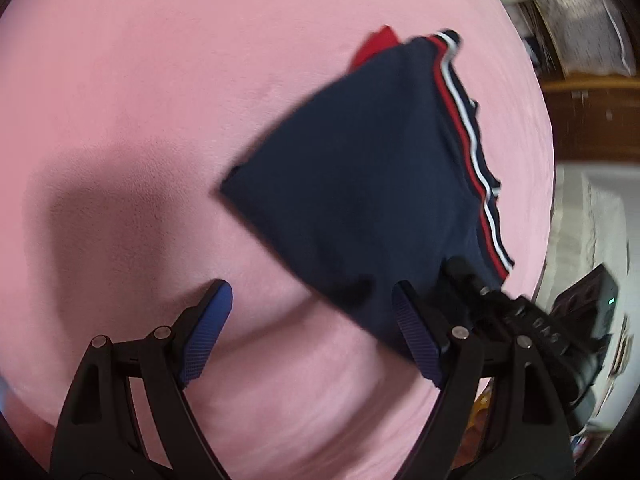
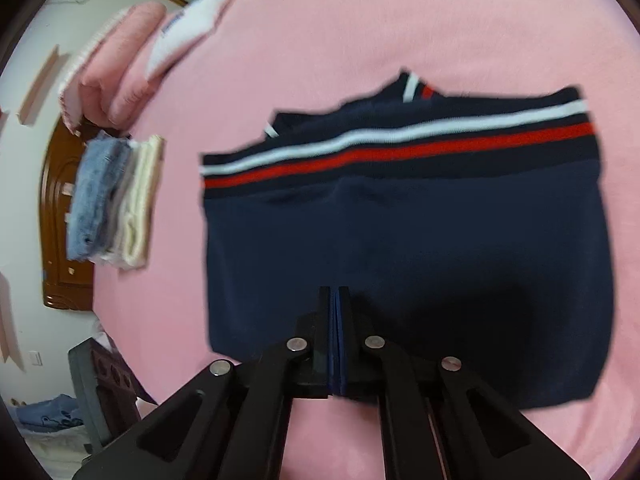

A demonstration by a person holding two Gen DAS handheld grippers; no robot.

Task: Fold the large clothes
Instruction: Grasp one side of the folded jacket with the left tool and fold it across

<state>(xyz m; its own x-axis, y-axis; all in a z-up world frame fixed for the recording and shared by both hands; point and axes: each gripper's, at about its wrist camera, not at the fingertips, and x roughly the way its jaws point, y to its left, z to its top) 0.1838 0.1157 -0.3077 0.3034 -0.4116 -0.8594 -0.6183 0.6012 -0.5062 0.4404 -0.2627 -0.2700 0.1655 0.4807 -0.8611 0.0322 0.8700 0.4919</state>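
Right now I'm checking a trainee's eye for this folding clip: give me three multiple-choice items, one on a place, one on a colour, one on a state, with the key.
1. Where is the stack of folded clothes in the right wrist view?
A. On top of the navy garment
B. Left of the navy garment, apart from it
C. Between the gripper's fingers

2. Which stripes run along the navy garment's band?
A. White and red
B. Yellow and green
C. Black only

3. How do the two grippers stand?
A. Both open
B. Left shut, right open
C. Left open, right shut

Key: 1 B, pink sheet shows between stack and garment. 2 A, a white stripe lies beside a red one. 3 C, the left gripper has a wide gap; the right gripper has its pads together.
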